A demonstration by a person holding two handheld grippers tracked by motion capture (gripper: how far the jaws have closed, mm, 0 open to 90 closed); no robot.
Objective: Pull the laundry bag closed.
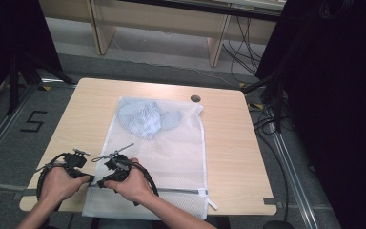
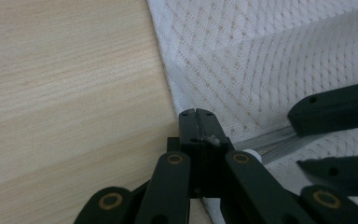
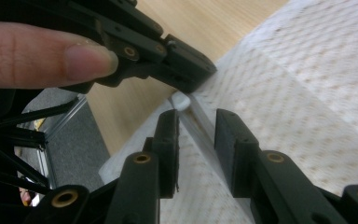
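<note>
Grippers are working a limp, light mesh laundry bag (image 1: 171, 157) — left gripper (image 2: 196, 114) pinching its seven-o'clock corner, right gripper (image 3: 196, 135) hanging open astride the zipper (image 3: 200, 122) — the likeliest handhold.

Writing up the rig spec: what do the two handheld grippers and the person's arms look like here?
Both the left gripper and right gripper are black, built of flat linkage bars pinned with brass-coloured rivets, ending in blocky rectangular jaws. Each carries a small grey plate on top. A black cable loops from each, one around the left hand, one behind the right hand. Forearms are bare, no sleeves or gloves.
</note>
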